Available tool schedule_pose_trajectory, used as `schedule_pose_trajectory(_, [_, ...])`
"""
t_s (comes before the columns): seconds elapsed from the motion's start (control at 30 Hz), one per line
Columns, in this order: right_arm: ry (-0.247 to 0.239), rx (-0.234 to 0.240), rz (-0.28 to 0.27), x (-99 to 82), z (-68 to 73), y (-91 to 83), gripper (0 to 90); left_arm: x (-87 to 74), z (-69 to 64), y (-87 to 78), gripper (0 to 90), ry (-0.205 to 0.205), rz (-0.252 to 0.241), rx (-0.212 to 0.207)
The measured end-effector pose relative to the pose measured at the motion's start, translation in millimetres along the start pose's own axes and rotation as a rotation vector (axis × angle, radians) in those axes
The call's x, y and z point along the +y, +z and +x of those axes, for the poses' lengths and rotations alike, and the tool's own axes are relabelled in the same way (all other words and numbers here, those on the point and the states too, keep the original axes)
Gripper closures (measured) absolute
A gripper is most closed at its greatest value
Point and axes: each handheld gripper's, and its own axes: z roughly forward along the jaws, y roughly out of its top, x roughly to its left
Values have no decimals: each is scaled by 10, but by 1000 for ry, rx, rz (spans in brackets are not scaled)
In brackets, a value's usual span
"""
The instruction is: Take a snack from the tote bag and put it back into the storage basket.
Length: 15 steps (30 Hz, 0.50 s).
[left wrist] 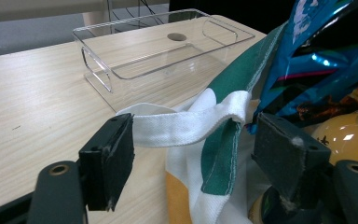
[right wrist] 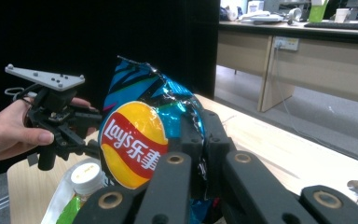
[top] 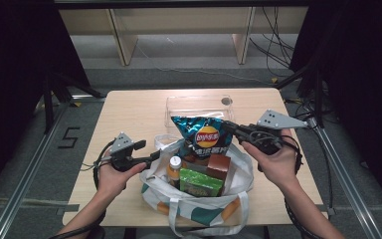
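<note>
While clamping chip bag (right wrist: pixel 135 144), right gripper (right wrist: pixel 200 154) seemingly level

both forearms come in from the bottom of the high view, one hand on each tool. the left hand (top: pixel 110 175) wraps the body of the left claw (top: pixel 149 151), which points level toward the right with its jaws standing apart. the right hand (top: pixel 276 159) grips the right claw (top: pixel 227 127) from below, palm up, aiming it level toward the left; in the right gripper view its jaws are pressed together on a crinkled edge.
</note>
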Motion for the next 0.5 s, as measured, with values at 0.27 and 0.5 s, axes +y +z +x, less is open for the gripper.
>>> schedule_pose_trajectory(0.27, [-9, -16, -23, 44, -22, -32, 900, 2, 3, -3, 281, -1, 0, 5])
schedule_pose_trajectory(0.5, [17, -11, -43, 128, -13, -72, 900, 4, 0, -7, 282, -2, -1, 9])
